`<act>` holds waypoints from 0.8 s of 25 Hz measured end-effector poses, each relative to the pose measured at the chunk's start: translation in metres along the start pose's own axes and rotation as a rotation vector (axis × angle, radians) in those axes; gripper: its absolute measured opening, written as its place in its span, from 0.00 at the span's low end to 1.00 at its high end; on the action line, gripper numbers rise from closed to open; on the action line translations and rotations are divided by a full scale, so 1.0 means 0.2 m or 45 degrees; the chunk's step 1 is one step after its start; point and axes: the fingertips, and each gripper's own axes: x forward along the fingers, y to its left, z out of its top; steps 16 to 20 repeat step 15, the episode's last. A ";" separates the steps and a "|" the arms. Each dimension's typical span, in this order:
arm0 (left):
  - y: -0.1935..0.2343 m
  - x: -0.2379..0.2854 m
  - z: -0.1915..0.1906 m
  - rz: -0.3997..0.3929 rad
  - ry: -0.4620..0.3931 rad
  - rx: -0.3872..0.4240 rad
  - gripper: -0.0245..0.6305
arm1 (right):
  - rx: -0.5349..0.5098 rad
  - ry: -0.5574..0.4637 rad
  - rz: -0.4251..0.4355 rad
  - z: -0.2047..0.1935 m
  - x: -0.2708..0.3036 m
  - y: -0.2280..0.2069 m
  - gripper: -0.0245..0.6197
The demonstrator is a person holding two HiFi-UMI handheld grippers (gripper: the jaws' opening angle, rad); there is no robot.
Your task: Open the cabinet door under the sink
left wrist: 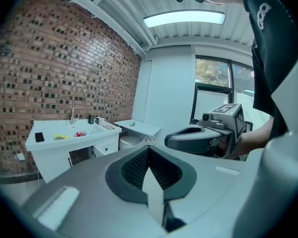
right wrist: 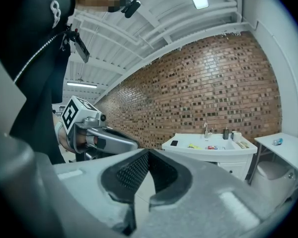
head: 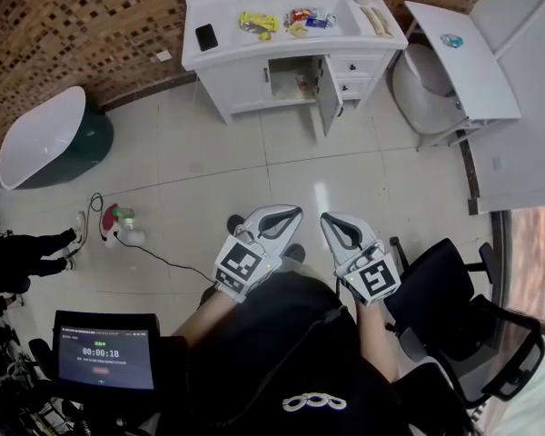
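Observation:
The white sink cabinet [head: 245, 84] stands far across the tiled floor, against the brick wall. Its right-hand door [head: 328, 94] stands swung out, showing a dark opening [head: 295, 78] under the basin; the left door is flat and closed. The same cabinet shows small in the left gripper view [left wrist: 54, 157] and in the right gripper view [right wrist: 223, 155]. My left gripper [head: 286, 214] [left wrist: 149, 150] and right gripper [head: 331, 221] [right wrist: 148, 152] are held side by side close to my body, far from the cabinet. Both are shut with nothing between the jaws.
A white and green bathtub [head: 45, 139] lies at the left, a toilet [head: 427, 89] and a white side table [head: 463, 57] at the right. Black office chairs [head: 454, 316] stand by my right side. A screen [head: 104, 357], a floor cable and a red object [head: 118, 216] are at my left.

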 end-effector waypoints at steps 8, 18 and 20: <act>-0.04 0.07 0.06 -0.040 0.021 -0.004 0.06 | 0.031 0.015 -0.077 0.01 -0.11 -0.12 0.02; -0.06 0.11 0.06 -0.052 0.030 0.015 0.06 | 0.026 0.021 -0.107 0.01 -0.15 -0.20 0.02; -0.06 0.11 0.06 -0.052 0.030 0.015 0.06 | 0.026 0.021 -0.107 0.01 -0.15 -0.20 0.02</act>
